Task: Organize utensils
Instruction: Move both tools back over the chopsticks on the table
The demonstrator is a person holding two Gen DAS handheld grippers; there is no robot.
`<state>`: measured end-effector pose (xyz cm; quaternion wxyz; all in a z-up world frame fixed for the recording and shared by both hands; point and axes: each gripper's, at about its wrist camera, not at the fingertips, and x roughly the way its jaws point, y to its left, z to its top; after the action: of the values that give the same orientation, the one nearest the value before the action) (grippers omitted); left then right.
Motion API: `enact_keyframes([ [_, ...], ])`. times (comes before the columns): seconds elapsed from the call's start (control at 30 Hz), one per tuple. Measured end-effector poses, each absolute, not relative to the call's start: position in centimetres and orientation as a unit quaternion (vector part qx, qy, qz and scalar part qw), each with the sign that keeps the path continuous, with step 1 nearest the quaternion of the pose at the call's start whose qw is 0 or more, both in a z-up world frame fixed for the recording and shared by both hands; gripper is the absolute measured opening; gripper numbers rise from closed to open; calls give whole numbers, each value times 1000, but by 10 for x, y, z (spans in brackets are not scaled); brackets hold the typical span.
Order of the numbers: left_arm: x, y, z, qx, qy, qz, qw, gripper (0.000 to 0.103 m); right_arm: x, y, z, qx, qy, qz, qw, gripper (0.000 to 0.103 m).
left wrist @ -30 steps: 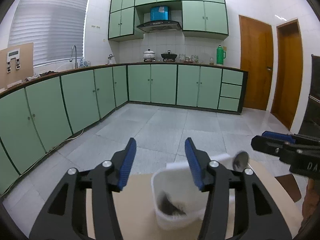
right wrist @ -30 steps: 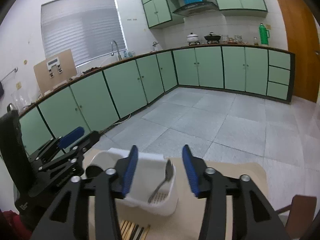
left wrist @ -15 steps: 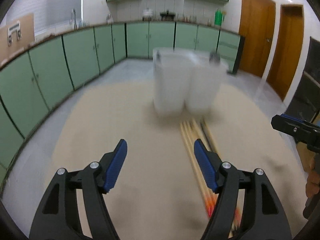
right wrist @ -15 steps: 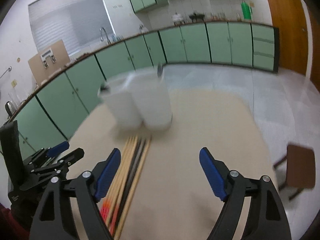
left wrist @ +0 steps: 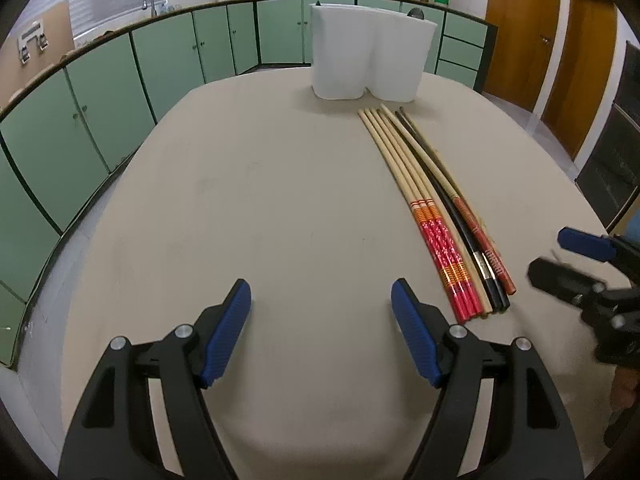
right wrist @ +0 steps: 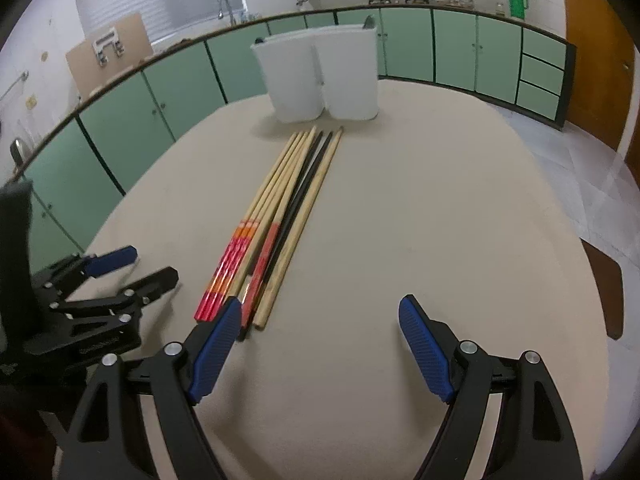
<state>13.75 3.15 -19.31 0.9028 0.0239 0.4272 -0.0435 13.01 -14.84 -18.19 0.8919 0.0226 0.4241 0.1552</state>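
Note:
Several chopsticks [left wrist: 432, 200] lie side by side on the beige table [left wrist: 240, 200], some with red patterned ends, some black; they also show in the right wrist view [right wrist: 280, 216]. A white two-compartment utensil holder [left wrist: 370, 66] stands at the table's far edge, also in the right wrist view [right wrist: 320, 78], with a spoon tip [right wrist: 369, 22] poking out. My left gripper [left wrist: 322, 336] is open and empty, low over the table left of the chopsticks' near ends. My right gripper [right wrist: 320, 344] is open and empty, right of those ends.
Green kitchen cabinets [left wrist: 168, 52] curve around behind the table. Wooden doors [left wrist: 520, 28] stand at the right. A brown stool [right wrist: 606, 292] sits beside the table's right edge.
Both grippers pulled back from the holder toward the table's near side, tilted down and opened wider. The chopsticks came into full view.

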Motion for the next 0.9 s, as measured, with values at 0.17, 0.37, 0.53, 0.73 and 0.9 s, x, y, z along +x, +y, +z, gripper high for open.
enact_keyframes([
  [0.17,137,34,-195,17,432,-38,901,73,131,-136,-189,5,430,146,891,79],
  [0.37,140,30,-197,20,436,-37,899,74,132,-142,-189,-10,433,112,894,79],
  [0.53,139,30,-197,19,436,-36,899,74,127,-157,-188,12,435,123,892,79],
  [0.73,137,32,-196,17,437,-35,899,75,122,-146,-184,5,422,143,895,70],
  [0.9,135,34,-197,13,438,-31,898,76,121,-142,-190,0,428,154,891,58],
])
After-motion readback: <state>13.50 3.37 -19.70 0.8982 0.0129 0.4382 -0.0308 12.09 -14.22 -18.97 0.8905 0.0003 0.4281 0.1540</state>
